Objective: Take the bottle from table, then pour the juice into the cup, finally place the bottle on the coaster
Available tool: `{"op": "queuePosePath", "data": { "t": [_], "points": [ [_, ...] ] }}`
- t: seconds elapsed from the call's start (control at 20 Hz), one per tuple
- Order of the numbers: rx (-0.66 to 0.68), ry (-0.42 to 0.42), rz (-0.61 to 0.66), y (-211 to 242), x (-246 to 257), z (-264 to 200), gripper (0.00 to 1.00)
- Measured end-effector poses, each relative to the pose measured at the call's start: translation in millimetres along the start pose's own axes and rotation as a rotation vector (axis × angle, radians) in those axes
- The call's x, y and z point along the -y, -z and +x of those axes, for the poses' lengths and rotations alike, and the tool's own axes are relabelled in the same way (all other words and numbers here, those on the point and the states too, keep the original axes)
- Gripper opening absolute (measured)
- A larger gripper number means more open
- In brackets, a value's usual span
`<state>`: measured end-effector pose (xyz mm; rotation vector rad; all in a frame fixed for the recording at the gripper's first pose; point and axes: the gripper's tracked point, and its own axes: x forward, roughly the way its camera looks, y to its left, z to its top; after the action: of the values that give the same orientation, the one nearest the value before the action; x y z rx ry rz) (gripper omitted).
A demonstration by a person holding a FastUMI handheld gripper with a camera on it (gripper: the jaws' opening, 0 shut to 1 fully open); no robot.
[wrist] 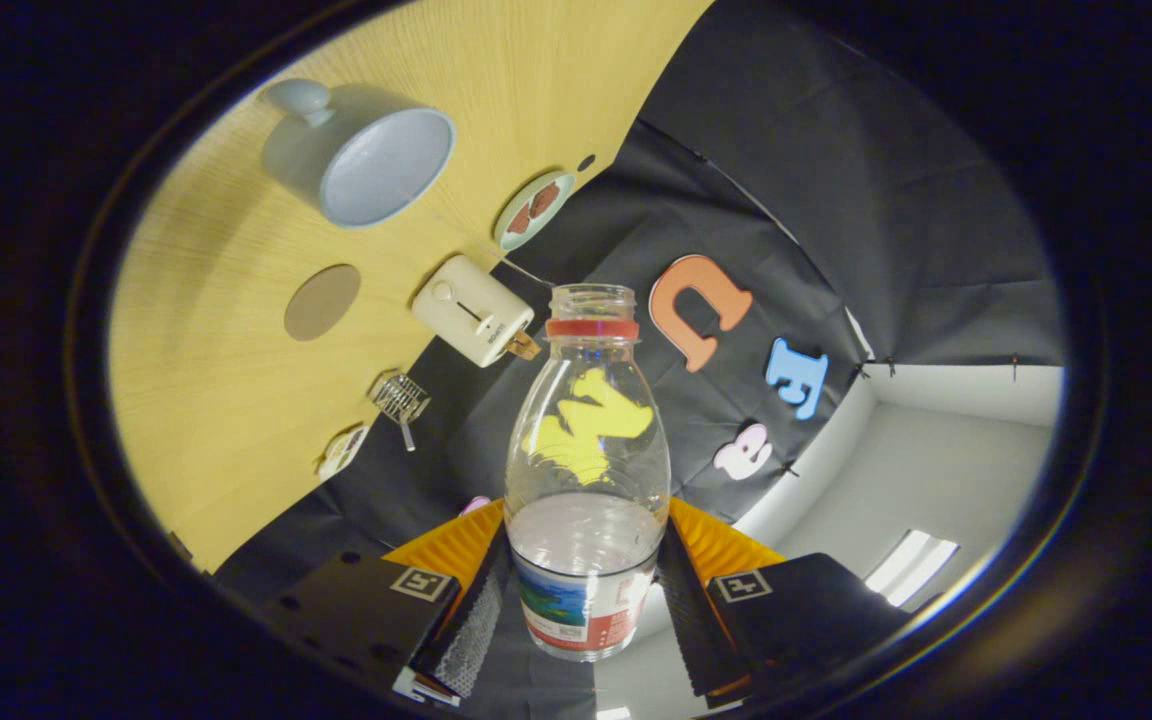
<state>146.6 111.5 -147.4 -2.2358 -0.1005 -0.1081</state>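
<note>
My gripper [584,590] is shut on a clear plastic bottle [586,470], both fingers pressing its labelled lower part. The bottle has a red neck ring, no cap, and clear liquid low inside. The whole view is rolled to one side, so the wooden table [226,400] stands steeply on the left. On it, far beyond the bottle's mouth, lies a pale blue cup [376,160] with a round handle, its opening facing me. A round brown coaster [322,301] sits on the table between the cup and my fingers.
A white toaster [473,309] stands by the table's edge near the bottle's neck. A small plate with brown pieces [534,208] lies beyond it. A little wire basket [399,398] and a small packet [341,452] sit nearer my fingers.
</note>
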Motion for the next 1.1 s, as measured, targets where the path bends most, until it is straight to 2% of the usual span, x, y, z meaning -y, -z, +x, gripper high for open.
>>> {"op": "queuePosePath", "data": {
  "t": [0.35,0.5,1.1],
  "points": [
    [0.003,-0.003,0.017,-2,-9,1,0.81],
    [-0.004,-0.021,0.077,1,-15,1,0.81],
    [-0.071,-0.084,0.652,12,-21,-3,0.81]
  ]
}}
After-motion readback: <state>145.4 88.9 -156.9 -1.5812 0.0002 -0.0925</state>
